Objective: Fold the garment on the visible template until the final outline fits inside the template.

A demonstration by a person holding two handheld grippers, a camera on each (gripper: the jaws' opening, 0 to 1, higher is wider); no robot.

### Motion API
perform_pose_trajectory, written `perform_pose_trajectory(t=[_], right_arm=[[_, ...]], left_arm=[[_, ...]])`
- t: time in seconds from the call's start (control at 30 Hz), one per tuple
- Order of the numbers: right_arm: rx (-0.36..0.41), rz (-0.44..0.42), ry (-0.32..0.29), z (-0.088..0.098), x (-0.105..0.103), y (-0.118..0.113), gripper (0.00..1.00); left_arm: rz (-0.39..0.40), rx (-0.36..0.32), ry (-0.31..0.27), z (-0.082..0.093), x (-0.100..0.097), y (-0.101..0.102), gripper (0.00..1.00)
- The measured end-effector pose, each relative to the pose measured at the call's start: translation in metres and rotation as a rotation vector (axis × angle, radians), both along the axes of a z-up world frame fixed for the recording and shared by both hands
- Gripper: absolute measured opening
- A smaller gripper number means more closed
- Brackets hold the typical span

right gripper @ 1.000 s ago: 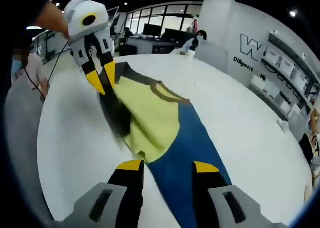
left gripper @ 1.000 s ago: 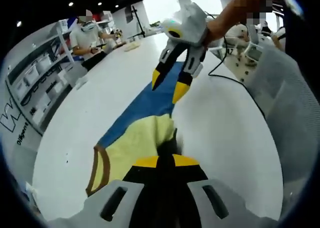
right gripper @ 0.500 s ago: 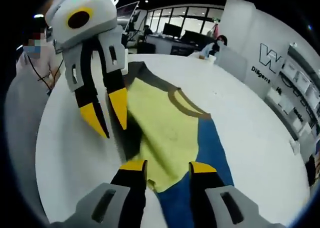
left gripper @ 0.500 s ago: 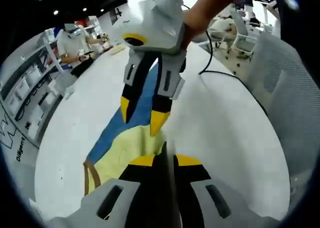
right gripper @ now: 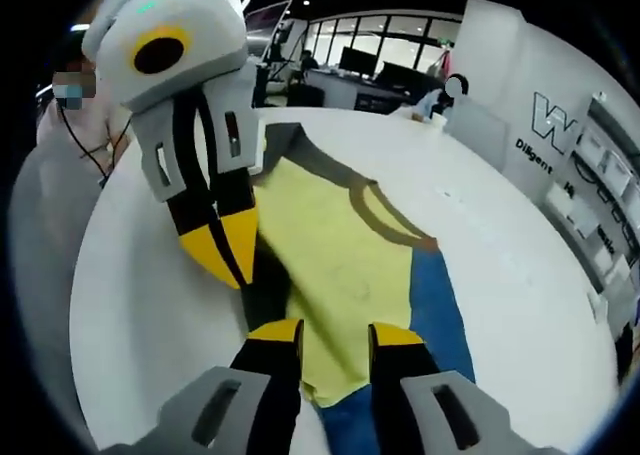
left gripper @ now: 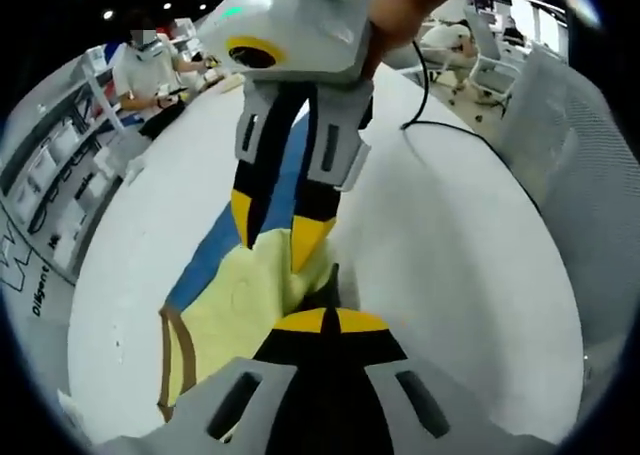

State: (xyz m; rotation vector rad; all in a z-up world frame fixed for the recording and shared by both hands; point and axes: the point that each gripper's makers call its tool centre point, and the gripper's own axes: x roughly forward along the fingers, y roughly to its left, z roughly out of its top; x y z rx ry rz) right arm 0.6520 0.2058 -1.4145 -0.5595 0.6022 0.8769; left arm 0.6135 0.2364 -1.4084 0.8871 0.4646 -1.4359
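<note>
The yellow garment [right gripper: 330, 265] is pinched by the left gripper [left gripper: 328, 320], the right gripper [right gripper: 335, 332] spread over it.

Soft matt yellow cloth of the garment [right gripper: 335, 265] lies on a smooth white table [left gripper: 450, 265], beside a matt blue template [right gripper: 440, 310] and glossy plastic left gripper [right gripper: 228, 252].

- The left gripper [right gripper: 228, 260] has a white rounded housing with a yellow oval ring around a dark centre.
- Its grey finger arms have slotted openings; the jaws are black and end in yellow pointed tips.
- The right gripper [left gripper: 275, 243] has the same white housing, grey slotted arms and yellow tips.
- A small green light sits on top of each housing.
- A bare arm [left gripper: 410, 5] holds the right gripper.
</note>
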Motion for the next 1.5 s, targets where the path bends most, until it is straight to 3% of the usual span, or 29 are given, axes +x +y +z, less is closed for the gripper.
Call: perform_pose_trajectory(t=[0.17,0.3,0.57,1.17,1.5], right_arm=[[-0.009,0.018,-0.002,-0.002,0.003,0.006,0.11],[-0.022,0.015,0.0,-0.003,0.005,0.005,0.01],[-0.031,0.001,0.001,-0.002,0.008,0.003,0.0],[-0.026,-0.064,0.01,-0.001,0.015,-0.002,0.0],[-0.028,-0.092,0.014,-0.001,0.02,-0.004,0.0]], left_arm=[[0.011,-0.006,0.019,0.002,-0.001,0.002,0.09],[0.035,-0.018,0.044,0.007,-0.002,0.004,0.09],[0.06,-0.031,0.058,0.017,-0.001,0.019,0.08],[0.153,-0.051,0.077,0.04,0.003,0.082,0.08],[0.23,-0.069,0.087,0.058,0.005,0.129,0.08]])
